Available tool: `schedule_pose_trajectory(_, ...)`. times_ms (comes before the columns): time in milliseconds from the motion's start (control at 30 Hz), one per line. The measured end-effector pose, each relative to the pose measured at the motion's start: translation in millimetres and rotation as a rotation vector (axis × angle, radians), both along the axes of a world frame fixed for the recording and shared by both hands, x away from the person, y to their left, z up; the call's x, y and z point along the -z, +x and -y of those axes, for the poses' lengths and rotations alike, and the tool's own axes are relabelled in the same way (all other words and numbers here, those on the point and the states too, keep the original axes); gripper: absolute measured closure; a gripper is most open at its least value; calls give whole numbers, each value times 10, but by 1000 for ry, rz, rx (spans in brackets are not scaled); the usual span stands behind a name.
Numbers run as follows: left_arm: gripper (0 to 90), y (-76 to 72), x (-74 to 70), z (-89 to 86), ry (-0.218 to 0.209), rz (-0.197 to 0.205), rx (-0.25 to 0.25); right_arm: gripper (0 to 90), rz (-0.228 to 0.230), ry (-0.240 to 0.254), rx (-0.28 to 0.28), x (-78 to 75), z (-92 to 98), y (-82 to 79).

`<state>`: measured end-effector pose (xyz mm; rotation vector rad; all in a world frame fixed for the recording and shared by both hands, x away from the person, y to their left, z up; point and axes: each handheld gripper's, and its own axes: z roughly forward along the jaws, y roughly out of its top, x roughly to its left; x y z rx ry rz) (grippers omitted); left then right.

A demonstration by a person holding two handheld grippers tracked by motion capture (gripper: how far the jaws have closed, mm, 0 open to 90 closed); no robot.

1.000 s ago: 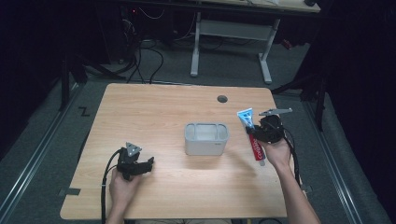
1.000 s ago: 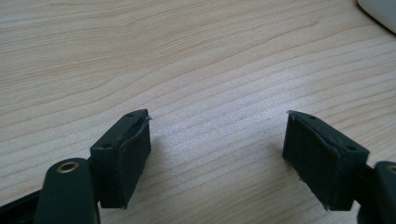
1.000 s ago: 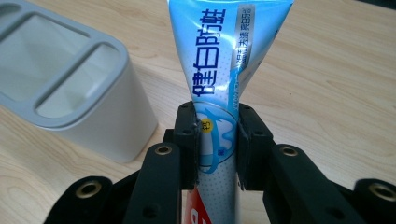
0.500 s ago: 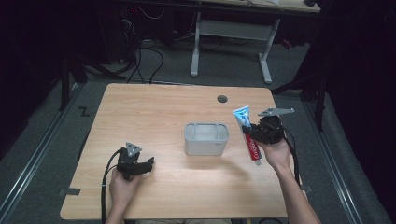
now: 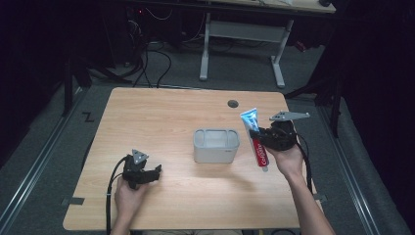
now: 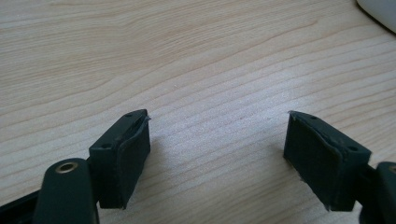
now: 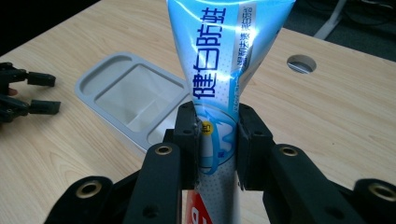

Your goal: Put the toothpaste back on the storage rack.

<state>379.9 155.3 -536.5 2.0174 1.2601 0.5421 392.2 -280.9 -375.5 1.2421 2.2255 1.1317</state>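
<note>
My right gripper [image 5: 257, 136] [image 7: 216, 140] is shut on a blue, white and red toothpaste tube [image 5: 255, 137] [image 7: 219, 70], holding it above the table's right side with the crimped blue end pointing away and the red cap end toward the person. A grey open-topped box [image 5: 216, 145] [image 7: 133, 100] stands at the table's middle, just left of the tube. My left gripper [image 5: 156, 171] [image 6: 217, 156] rests low over the wood near the front left, jaws open with bare wood between them.
The wooden table [image 5: 161, 117] has a round cable hole [image 5: 233, 104] [image 7: 301, 63] at the back right. A white-legged desk [image 5: 244, 44] and cables stand on the dark floor beyond the far edge.
The right gripper has lifted the toothpaste tube and carried it a little leftward toward the grey box. The left gripper has stayed where it was.
</note>
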Motion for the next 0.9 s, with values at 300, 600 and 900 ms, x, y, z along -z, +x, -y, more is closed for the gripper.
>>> schedule_pose_trajectory(300,231,0,0,0,0,-1,0,734,31,23,-37,-93,-115,-3)
schedule_pose_trajectory(600,231,1,-1,-1,0,-1,1,737,68,68,-87,-174,-303,53)
schedule_pose_trajectory(900,229,0,0,-1,0,-1,1,736,80,99,-117,-232,-417,96)
